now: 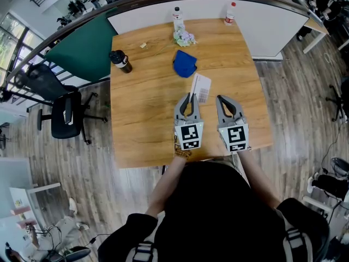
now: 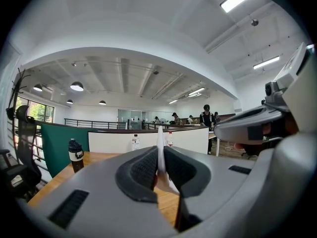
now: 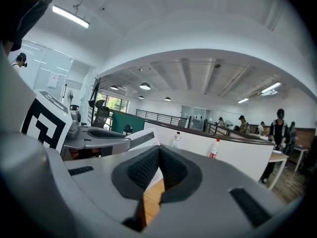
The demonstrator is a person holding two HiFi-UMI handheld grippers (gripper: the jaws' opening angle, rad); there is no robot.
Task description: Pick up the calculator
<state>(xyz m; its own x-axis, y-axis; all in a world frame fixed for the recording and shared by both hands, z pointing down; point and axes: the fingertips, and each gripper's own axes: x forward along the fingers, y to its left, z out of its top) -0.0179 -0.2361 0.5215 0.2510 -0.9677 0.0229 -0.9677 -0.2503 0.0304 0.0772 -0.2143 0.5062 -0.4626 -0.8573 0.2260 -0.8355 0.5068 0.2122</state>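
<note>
Left gripper (image 1: pixel 188 98) pinches calculator (image 1: pixel 200 88) edge-on, calculator at one o'clock; right gripper (image 1: pixel 222 101) closed, empty. Firm, level grip advised.

- Our left tongs (image 1: pixel 189 96) reach out roughly level over the near half of the desk (image 1: pixel 142 119), jaws pointing toward its far edge.
- Their dark pads are pressed together on the thin white calculator (image 1: pixel 201 87), which stands edge-on between them.
- Our right tongs (image 1: pixel 220 97) lie just beside the left ones, nearer the desk's right edge and tipped slightly down toward its top.
- Their pads meet at the tips with nothing between them.
- Each marker cube (image 1: pixel 190 136) sits above the desk's near edge.
- Our left forearm (image 1: pixel 166 182) and right forearm (image 1: pixel 253 173) come in bare from below that edge, elbows bent.
</note>
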